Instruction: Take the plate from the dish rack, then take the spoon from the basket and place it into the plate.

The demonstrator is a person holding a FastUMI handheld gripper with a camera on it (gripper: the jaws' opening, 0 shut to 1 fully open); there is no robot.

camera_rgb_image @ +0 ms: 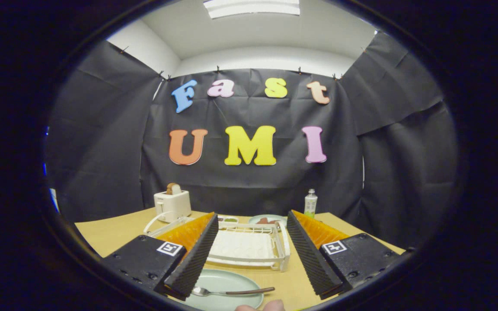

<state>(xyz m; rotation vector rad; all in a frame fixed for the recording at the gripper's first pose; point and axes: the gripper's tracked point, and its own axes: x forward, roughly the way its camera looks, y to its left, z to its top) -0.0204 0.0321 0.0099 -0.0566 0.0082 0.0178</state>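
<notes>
The spoon [231, 292] lies across the pale green plate [223, 280], its bowl close to my left finger and its dark handle reaching out past the plate's rim toward the right. The plate sits flat on the wooden table [110, 235], just under and between my fingers. My gripper [252, 222] hangs above it with the jaws spread wide and nothing between them. Just beyond the plate I see the white dish rack [249, 246], between the fingers. Behind the rack stand a small bowl [228, 220] and another plate with food [266, 220]. A white toaster [172, 204] with bread in it stands far left, a small bottle [310, 203] far right. Fingertips [262, 306] of a person's hand peek in nearest me.
</notes>
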